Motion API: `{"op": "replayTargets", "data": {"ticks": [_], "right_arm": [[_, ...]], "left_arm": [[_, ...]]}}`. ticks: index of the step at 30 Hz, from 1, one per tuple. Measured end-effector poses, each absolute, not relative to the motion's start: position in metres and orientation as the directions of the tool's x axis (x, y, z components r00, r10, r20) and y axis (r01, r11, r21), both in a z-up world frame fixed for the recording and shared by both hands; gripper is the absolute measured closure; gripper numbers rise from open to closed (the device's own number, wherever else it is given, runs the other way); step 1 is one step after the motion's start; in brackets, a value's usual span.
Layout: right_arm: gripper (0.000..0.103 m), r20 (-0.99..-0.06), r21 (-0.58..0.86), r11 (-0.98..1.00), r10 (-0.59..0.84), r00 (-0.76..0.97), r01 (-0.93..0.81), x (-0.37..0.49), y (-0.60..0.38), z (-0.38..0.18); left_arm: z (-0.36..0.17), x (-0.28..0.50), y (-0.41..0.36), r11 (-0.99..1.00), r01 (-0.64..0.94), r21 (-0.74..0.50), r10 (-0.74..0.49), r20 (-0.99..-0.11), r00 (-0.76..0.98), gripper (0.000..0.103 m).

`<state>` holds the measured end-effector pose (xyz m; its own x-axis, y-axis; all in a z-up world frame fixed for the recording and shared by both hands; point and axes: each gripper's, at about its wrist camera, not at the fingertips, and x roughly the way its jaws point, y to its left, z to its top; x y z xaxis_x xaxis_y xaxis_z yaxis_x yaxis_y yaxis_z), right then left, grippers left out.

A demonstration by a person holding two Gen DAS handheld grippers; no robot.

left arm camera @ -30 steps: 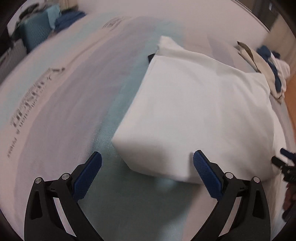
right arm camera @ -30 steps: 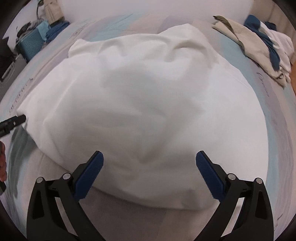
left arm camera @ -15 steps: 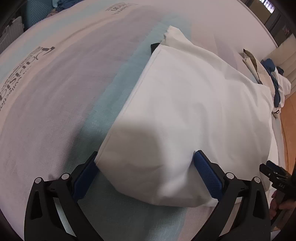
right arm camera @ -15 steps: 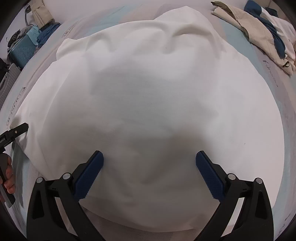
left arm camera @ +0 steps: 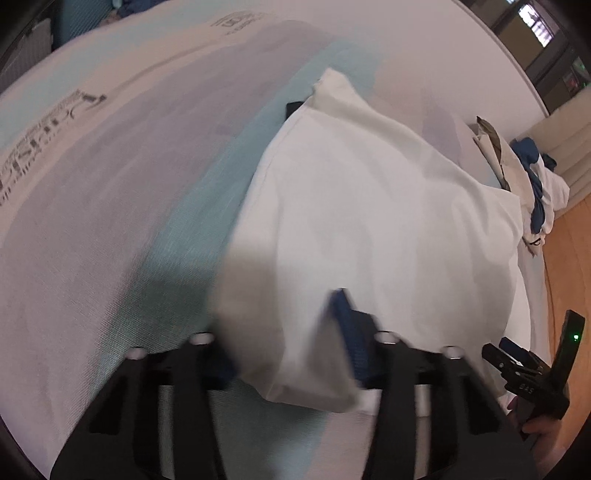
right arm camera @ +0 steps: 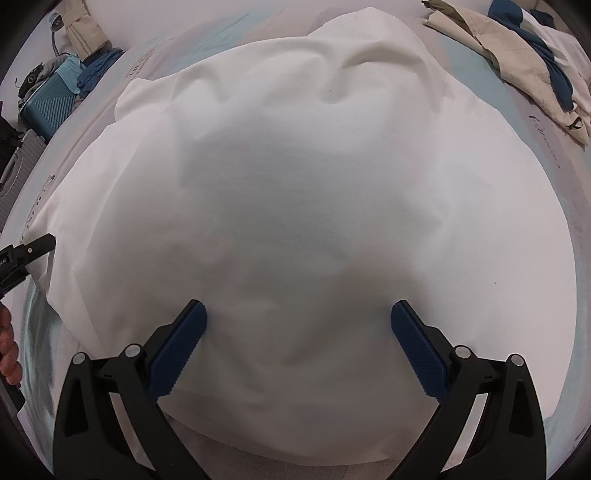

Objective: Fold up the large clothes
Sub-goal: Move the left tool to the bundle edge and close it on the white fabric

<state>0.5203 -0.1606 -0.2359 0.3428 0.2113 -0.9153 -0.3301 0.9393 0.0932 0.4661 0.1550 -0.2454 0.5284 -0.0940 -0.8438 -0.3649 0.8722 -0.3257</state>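
Here the left gripper pinches the white garment's near corner; the right gripper, jaws spread, straddles it, piled clothes beyond.

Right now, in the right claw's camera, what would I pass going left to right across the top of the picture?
Teal suitcase → blue clothes → raised far corner of the white garment → beige, blue and white clothes pile.
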Motion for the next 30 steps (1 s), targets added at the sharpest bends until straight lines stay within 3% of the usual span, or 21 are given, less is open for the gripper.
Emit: {"op": "replayTargets", "data": {"ticks": [4, 10, 11, 12, 13, 14, 15, 24, 28, 30], "right_arm": [[0.007, -0.915, 0.092, 0.937, 0.214, 0.343, -0.338, 0.522, -0.159, -0.237], [0.007, -0.913, 0.093, 0.938, 0.214, 0.348, -0.333, 0.52, -0.159, -0.237], [0.007, -0.913, 0.093, 0.939, 0.213, 0.349, -0.332, 0.52, -0.159, -0.238], [0.007, -0.912, 0.093, 0.939, 0.214, 0.349, -0.332, 0.52, -0.16, -0.238], [0.007, -0.912, 0.092, 0.939, 0.213, 0.35, -0.331, 0.52, -0.16, -0.238], [0.007, -0.912, 0.092, 0.939, 0.213, 0.351, -0.333, 0.52, -0.16, -0.238], [0.007, -0.912, 0.092, 0.938, 0.214, 0.35, -0.335, 0.521, -0.162, -0.238], [0.007, -0.909, 0.088, 0.938, 0.214, 0.357, -0.337, 0.52, -0.165, -0.238], [0.007, -0.909, 0.094, 0.937, 0.219, 0.356, -0.336, 0.521, -0.165, -0.237], [0.007, -0.91, 0.095, 0.937, 0.219, 0.352, -0.337, 0.522, -0.164, -0.237]], "left_arm": [[-0.241, 0.47, 0.152, 0.871, -0.379, -0.311, -0.079, -0.852, 0.518, 0.09], [-0.248, 0.463, 0.158, 0.866, -0.424, -0.266, -0.029, -0.873, 0.487, 0.095], [-0.249, 0.459, 0.16, 0.861, -0.439, -0.258, -0.014, -0.874, 0.485, 0.089], [-0.25, 0.456, 0.161, 0.853, -0.455, -0.257, -0.007, -0.877, 0.481, 0.076], [-0.252, 0.454, 0.162, 0.846, -0.481, -0.231, 0.015, -0.891, 0.454, 0.059], [-0.255, 0.452, 0.164, 0.835, -0.509, -0.209, 0.032, -0.905, 0.425, 0.019], [-0.258, 0.448, 0.166, 0.821, -0.532, -0.209, 0.04, -0.907, 0.419, 0.011], [-0.261, 0.448, 0.151, 0.815, -0.457, -0.356, -0.11, -0.869, 0.482, 0.015], [-0.262, 0.468, 0.14, 0.821, -0.449, -0.353, -0.109, -0.869, 0.483, 0.016], [-0.263, 0.471, 0.148, 0.793, -0.476, -0.381, -0.114, -0.86, 0.497, 0.024]]}}
